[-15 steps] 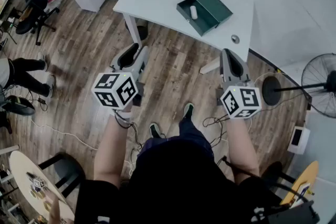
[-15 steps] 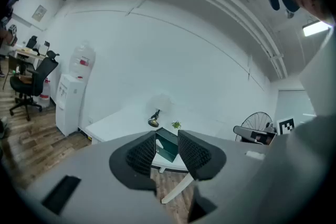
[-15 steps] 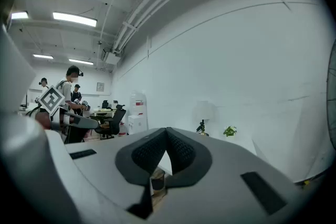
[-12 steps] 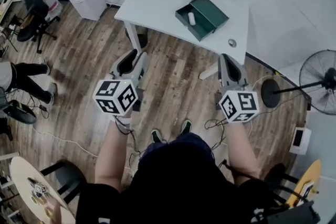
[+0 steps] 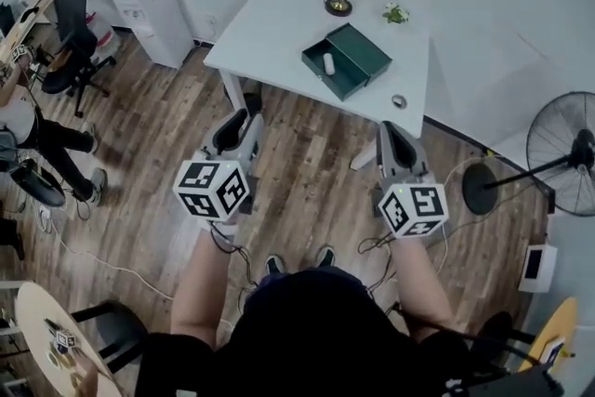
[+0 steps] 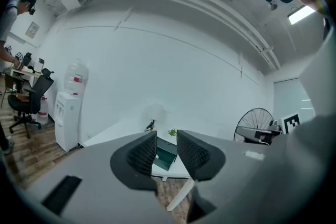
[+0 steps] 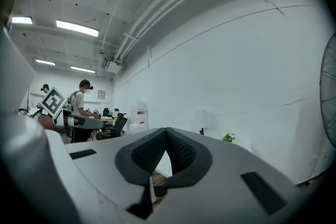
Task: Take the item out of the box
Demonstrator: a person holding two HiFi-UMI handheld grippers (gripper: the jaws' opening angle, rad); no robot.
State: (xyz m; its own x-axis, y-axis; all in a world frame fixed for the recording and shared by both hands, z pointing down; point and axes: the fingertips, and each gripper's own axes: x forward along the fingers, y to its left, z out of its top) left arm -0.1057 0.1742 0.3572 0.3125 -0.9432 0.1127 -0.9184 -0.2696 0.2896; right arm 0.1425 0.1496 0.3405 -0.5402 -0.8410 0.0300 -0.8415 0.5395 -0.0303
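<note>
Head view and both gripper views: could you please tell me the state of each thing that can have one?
Green box: lid open.
White item: lying inside the box.
Left tool: jaws apart, nothing between them.
Right tool: jaws shut, empty.

A table [image 5: 270, 23] is seen in the upper middle of the head view. An open box [image 5: 364, 53] is placed on it, with a cylindrical item [image 5: 328, 63] lying in it. Above the box in the frame, a figurine [image 5: 337, 2] and a plant [image 5: 396, 14] are set. A water dispenser [image 5: 149, 0] is found at the upper left and a fan [image 5: 562, 153] at the right edge.
</note>
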